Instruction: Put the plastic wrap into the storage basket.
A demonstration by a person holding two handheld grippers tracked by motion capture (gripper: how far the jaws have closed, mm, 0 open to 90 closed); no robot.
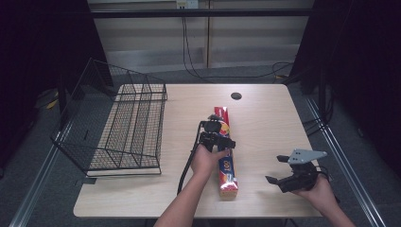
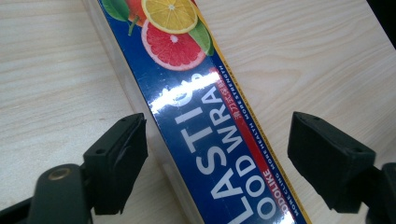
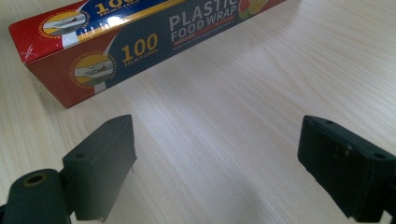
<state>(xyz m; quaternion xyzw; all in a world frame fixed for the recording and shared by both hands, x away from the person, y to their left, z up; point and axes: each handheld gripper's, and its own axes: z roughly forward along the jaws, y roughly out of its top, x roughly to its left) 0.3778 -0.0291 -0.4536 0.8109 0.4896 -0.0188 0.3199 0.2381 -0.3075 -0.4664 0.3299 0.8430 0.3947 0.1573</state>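
Pale wooden tabletop (image 1: pixel 265 127), wire basket (image 1: pixel 127 127) at its left. Mid-table, lying flat: long food-wrap box (image 2: pixel 205 121), probably light, stiff yet crushable, glossy (likely slippery). Best pinched across the narrow middle. Left hand-held gripper (image 2: pixel 217 156) straddling it, pads not touching; right hand-held gripper (image 3: pixel 217 163) agape, empty.

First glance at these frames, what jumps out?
The red and blue plastic wrap box lying lengthwise mid-table, with the left tongs straddling it, jaws on either side and not yet pressing. Left of it stands a black wire basket at the table's edge. The right tongs rest open near the table's front right.
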